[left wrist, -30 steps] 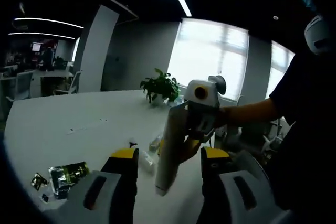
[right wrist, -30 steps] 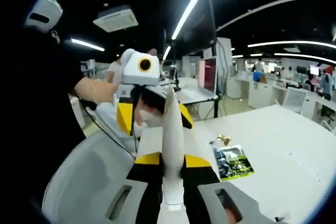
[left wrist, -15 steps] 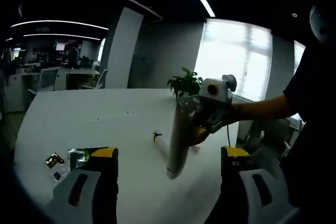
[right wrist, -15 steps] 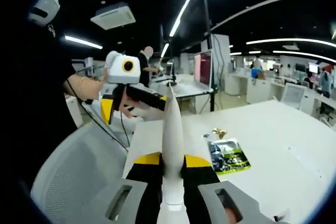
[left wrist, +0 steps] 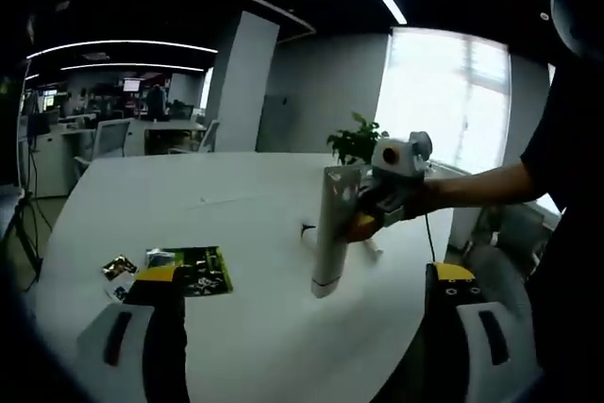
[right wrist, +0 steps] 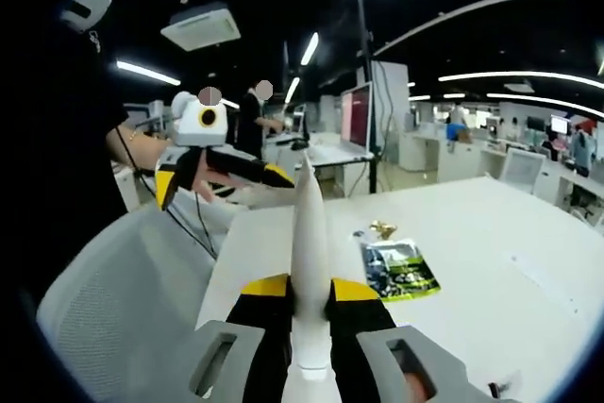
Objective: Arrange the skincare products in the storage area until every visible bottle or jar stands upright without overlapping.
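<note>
A long white squeeze tube (right wrist: 310, 224) is clamped between the jaws of my right gripper (right wrist: 310, 287), crimped end pointing away. In the left gripper view the same tube (left wrist: 330, 228) hangs cap-down over the white table (left wrist: 236, 205), held by the right gripper (left wrist: 363, 219) in a person's hand. My left gripper (left wrist: 304, 274) stands wide open, its jaws far to either side of the tube and short of it, holding nothing. It also shows at the left of the right gripper view, as the left gripper (right wrist: 222, 169) in a hand.
A green foil packet (left wrist: 189, 269) and a small gold wrapper (left wrist: 118, 266) lie on the table; they show as the packet (right wrist: 398, 269) and wrapper (right wrist: 382, 228). Small items (left wrist: 373, 250) lie behind the tube. A potted plant (left wrist: 357, 142) stands at the far edge. A grey chair (right wrist: 104, 309) is close.
My left gripper has opened much wider and drawn back from the tube. The right gripper keeps its hold on the tube, which now sits farther off in the left gripper view.
</note>
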Tool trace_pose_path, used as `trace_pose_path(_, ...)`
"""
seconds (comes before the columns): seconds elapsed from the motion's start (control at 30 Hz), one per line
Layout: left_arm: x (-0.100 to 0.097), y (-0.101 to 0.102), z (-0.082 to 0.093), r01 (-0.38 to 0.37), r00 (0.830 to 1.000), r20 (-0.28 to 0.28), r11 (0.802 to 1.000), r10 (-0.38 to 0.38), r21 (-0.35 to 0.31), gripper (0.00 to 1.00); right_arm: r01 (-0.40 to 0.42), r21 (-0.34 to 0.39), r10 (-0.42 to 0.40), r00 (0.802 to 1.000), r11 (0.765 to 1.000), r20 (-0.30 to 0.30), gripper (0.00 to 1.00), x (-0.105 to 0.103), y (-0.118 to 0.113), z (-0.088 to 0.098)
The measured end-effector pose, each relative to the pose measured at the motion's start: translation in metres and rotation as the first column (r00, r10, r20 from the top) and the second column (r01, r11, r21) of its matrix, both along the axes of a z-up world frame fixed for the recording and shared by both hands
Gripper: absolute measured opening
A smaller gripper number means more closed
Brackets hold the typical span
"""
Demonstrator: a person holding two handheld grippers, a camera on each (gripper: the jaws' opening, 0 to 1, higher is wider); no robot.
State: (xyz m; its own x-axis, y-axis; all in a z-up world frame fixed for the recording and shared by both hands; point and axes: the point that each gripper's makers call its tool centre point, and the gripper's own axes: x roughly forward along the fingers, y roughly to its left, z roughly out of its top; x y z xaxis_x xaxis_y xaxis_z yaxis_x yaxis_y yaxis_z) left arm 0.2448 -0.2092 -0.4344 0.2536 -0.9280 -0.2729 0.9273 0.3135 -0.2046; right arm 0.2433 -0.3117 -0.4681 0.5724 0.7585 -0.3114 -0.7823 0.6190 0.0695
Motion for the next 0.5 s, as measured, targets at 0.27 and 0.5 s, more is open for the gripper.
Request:
trace_pose_path(0.27, 0.008, 0.014, -0.014, -0.049, 0.998, -0.033, 0.999, 0.05, 0.023, 0.99, -0.008, -0.023, 0.008, 1.0, 1.0, -0.005, 0.05, 0.0, -0.008, -0.015)
trace_pose_path(0.5, 0.013, 0.017, -0.024, -0.063, 0.997, -0.039, 0.997, 0.065, 0.048, 0.98, -0.005, -0.029, 0.005, 1.0, 1.0, -0.004, 0.05, 0.005, -0.019, -0.027)
